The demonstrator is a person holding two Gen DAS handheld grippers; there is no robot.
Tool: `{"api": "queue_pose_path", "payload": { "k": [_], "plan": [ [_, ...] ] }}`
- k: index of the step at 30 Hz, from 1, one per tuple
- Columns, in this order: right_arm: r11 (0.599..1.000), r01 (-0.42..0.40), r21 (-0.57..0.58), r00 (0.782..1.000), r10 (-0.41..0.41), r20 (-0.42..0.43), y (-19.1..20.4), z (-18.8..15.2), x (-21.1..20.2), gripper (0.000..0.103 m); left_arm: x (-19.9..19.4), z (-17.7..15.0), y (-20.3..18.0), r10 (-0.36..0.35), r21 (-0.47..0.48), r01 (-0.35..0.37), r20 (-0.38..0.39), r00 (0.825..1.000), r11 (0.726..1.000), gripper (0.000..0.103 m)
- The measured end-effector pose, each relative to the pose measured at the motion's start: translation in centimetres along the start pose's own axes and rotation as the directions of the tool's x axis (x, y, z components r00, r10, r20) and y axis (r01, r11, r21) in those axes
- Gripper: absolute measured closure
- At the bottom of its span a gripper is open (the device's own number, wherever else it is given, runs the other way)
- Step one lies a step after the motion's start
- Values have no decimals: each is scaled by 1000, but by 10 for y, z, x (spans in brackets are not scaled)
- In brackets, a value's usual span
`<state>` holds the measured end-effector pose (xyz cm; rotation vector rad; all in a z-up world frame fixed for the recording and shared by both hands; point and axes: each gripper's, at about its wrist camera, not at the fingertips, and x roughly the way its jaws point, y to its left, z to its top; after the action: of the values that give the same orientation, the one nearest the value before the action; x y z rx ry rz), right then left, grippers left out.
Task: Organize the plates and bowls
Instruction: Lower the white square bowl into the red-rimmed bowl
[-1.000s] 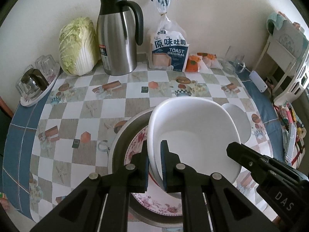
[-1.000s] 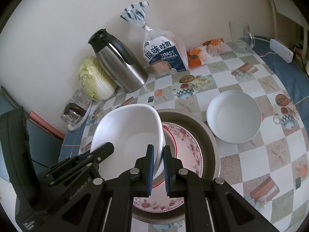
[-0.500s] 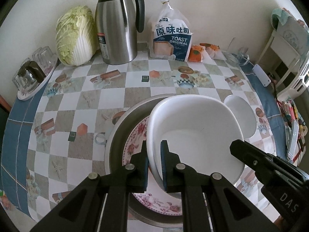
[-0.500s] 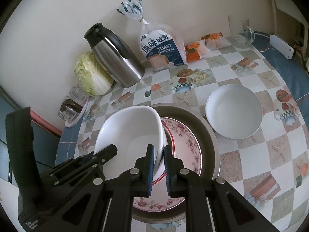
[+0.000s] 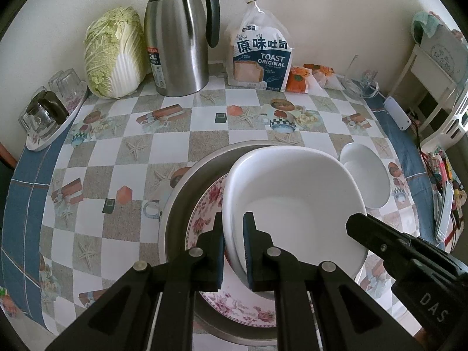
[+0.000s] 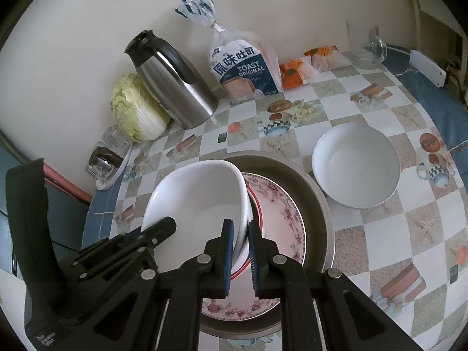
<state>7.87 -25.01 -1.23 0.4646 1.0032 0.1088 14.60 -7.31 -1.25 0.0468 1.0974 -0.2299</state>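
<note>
- While both claws, left claw (image 5: 233,239) and right claw (image 6: 240,251), pinch opposite rims, the deep white ceramic bowl (image 5: 295,204) hangs over the flowered plate (image 6: 288,222).
- Next, I'd judge: lower it level, then release.

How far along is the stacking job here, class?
Done: the floral plate already lies in the metal pan. In hand: the left gripper and right gripper each clamp a rim of the white bowl, tilted over the plate. Left: the second white bowl sits apart on the table.
</note>
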Motion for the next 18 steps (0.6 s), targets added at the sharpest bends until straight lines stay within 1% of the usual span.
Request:
{"api": "queue_pose_path", "payload": {
  "k": [3,5,7,15,18],
  "plan": [
    [1000,2,-2,1000,-2,-1,0,0,1,90,0,0,0,-1,-1,1,0,1000,1000,93],
    [1000,0,-1,1000,0,-2,0,0,1,90,1,0,0,-4,-3,4,-1,1000,1000,90],
    [1000,0,0,1000,0,-2,0,0,1,90,0,1,0,-6,-4,6,0,1000,1000,90],
    [1000,-1,-4,1000,1,18,-1,3,-3,90,-8,5,4,8,-9,-8,31,999,1000,89],
    [1000,-3,-4,999,3,32,-1,5,-9,90,-15,6,7,13,-21,-12,52,999,1000,86]
  ]
}}
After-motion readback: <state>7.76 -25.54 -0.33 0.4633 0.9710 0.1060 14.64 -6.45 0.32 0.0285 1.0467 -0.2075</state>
